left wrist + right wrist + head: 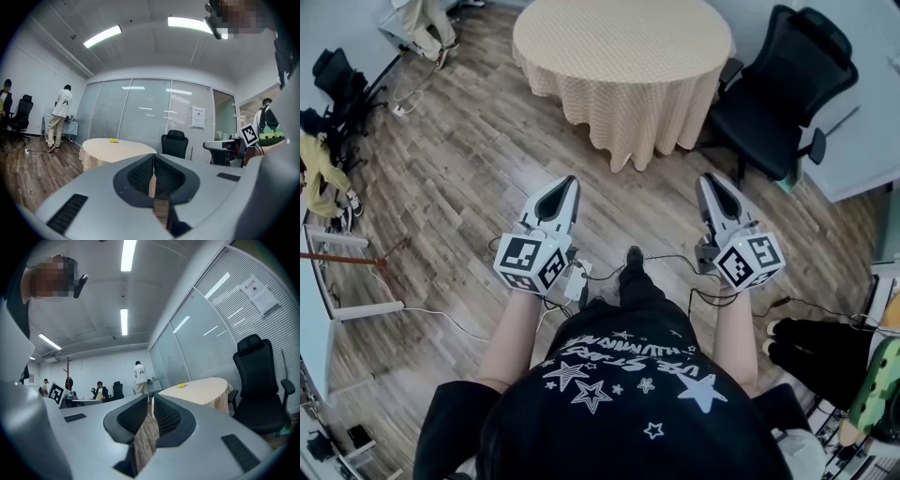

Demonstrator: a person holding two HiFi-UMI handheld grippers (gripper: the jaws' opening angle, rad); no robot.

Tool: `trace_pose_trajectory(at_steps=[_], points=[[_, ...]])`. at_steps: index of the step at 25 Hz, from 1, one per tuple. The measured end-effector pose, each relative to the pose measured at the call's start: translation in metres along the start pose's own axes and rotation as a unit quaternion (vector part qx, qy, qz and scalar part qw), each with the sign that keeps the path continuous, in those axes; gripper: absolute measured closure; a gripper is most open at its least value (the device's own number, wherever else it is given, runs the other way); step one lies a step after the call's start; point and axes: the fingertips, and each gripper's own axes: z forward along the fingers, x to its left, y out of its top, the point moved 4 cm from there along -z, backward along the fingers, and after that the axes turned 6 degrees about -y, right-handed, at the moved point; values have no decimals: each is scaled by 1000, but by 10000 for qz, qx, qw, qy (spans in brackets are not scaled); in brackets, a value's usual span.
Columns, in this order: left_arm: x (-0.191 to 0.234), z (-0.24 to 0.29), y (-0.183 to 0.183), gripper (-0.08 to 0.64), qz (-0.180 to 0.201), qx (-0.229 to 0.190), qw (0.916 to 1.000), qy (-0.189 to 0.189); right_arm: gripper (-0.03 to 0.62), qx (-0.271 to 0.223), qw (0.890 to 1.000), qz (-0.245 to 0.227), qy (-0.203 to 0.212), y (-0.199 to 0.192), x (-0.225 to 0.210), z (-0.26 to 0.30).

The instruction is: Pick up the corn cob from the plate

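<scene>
**Two grey tools pointing level toward a round, cloth-draped counter**

Nearest, one person in a black star-printed shirt is holding the left tool (570, 183) and the right tool (707, 180). They are two smooth grey wedges with ribbed black pads, each carrying one marker cube, and both pairs of jaws are sitting pressed together on nothing. Beyond, the wood-plank floor (487, 159) is running to one round counter (623, 56) under checked beige cloth, with one black office chair (783, 80) beside it. One small yellow spot (113, 140), too small to tell cob from plate, is lying on the countertop, well apart from both tools.
</scene>
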Motion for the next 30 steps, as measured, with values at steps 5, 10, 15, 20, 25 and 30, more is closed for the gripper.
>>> trace_pose_trajectory(at_steps=[5, 10, 15, 20, 25, 30], points=[[11, 46, -5, 549, -112, 195, 9996, 159, 537, 34, 9999, 164, -11, 7, -53, 34], [20, 92, 7, 549, 63, 186, 9996, 208, 537, 107, 9998, 138, 136, 13, -86, 67], [23, 119, 9, 549, 56, 68, 9994, 328, 537, 180, 9992, 2, 369, 13, -101, 91], [26, 125, 6, 549, 27, 35, 9987, 502, 537, 235, 9982, 26, 556, 13, -111, 105], [31, 119, 10, 549, 78, -3, 9979, 640, 537, 345, 9961, -55, 814, 12, -103, 125], [51, 116, 9, 549, 0, -9, 9968, 805, 537, 368, 9964, -36, 763, 9, -97, 151]])
